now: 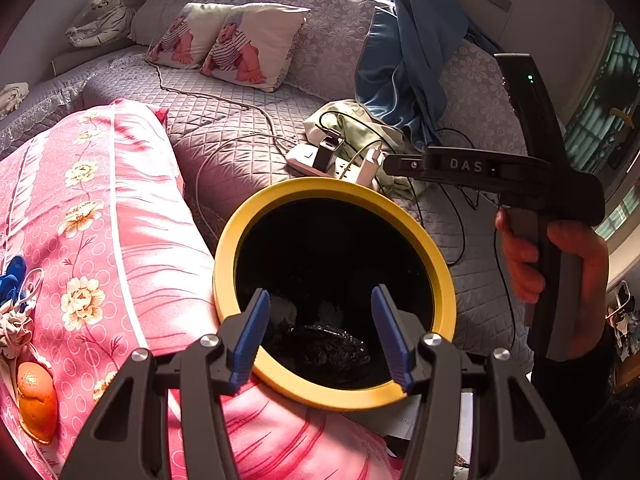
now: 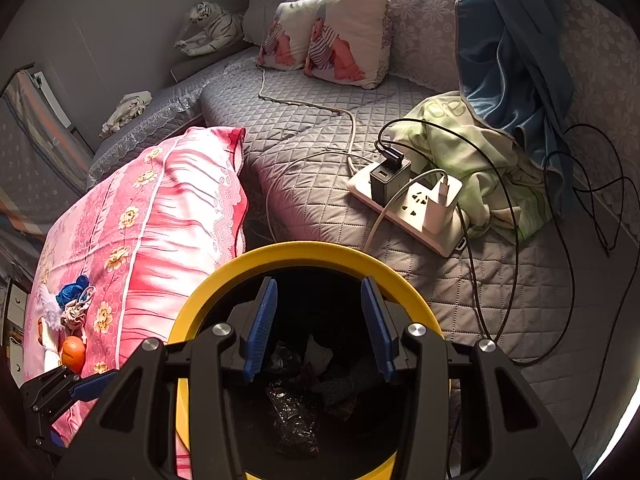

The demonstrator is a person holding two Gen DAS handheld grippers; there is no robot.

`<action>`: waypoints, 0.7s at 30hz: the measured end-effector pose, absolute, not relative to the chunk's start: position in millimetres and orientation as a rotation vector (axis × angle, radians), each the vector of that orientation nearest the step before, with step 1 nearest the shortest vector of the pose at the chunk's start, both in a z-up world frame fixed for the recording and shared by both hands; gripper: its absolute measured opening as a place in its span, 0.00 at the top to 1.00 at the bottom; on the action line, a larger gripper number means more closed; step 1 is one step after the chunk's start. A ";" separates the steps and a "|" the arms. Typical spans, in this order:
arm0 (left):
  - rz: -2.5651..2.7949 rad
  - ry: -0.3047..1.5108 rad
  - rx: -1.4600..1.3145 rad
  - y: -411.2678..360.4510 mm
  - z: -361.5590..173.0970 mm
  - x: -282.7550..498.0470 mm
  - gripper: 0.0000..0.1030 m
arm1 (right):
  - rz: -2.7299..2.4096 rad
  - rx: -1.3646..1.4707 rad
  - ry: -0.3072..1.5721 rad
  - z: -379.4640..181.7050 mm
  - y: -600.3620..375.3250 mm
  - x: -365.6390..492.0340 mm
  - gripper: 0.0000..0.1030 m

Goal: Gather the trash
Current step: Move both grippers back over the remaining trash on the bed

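A yellow-rimmed trash bin (image 1: 436, 256) with a black inside stands against the bed; crumpled black and white trash (image 1: 328, 348) lies at its bottom. It also shows in the right wrist view (image 2: 304, 254). My left gripper (image 1: 322, 332) is open and empty just above the bin's near rim. My right gripper (image 2: 318, 328) is open and empty over the bin's mouth; its body (image 1: 532, 176) shows to the bin's right in the left wrist view. On the pink floral pillow (image 1: 132, 216) lie an orange peel (image 1: 36, 404), a blue scrap (image 1: 14, 278) and white crumpled pieces (image 1: 14, 324).
A white power strip (image 2: 412, 208) with chargers and cables lies on the grey quilted bed (image 2: 320, 128). A green cloth (image 2: 480, 160) and blue fabric (image 2: 512, 48) lie behind it. Two printed cushions (image 2: 332, 36) and a toy tiger (image 2: 212, 28) sit at the back.
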State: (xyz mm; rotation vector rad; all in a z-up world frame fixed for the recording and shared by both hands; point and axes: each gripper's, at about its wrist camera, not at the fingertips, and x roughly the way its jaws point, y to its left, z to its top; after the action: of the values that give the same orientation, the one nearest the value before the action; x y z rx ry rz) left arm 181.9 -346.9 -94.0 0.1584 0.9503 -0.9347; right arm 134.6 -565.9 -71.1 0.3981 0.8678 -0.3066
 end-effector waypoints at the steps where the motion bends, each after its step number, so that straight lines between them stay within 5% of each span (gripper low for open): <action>1: -0.931 0.950 0.152 -343.5 -92.8 182.9 0.51 | -0.303 0.396 0.869 -70.6 -564.2 134.5 0.60; 14: -0.838 0.939 0.055 -271.5 -69.7 206.7 0.51 | -0.220 0.341 0.881 -61.3 -520.6 148.0 0.57; 21: -0.761 0.913 -0.010 -220.1 -58.6 214.3 0.40 | -0.156 0.300 0.889 -57.4 -486.8 163.1 0.54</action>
State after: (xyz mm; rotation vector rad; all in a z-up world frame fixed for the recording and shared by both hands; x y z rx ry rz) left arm 214.3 -220.1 -58.6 -0.0105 0.9133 -0.7611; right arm 163.1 -486.8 -57.4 0.2996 0.8886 -0.1558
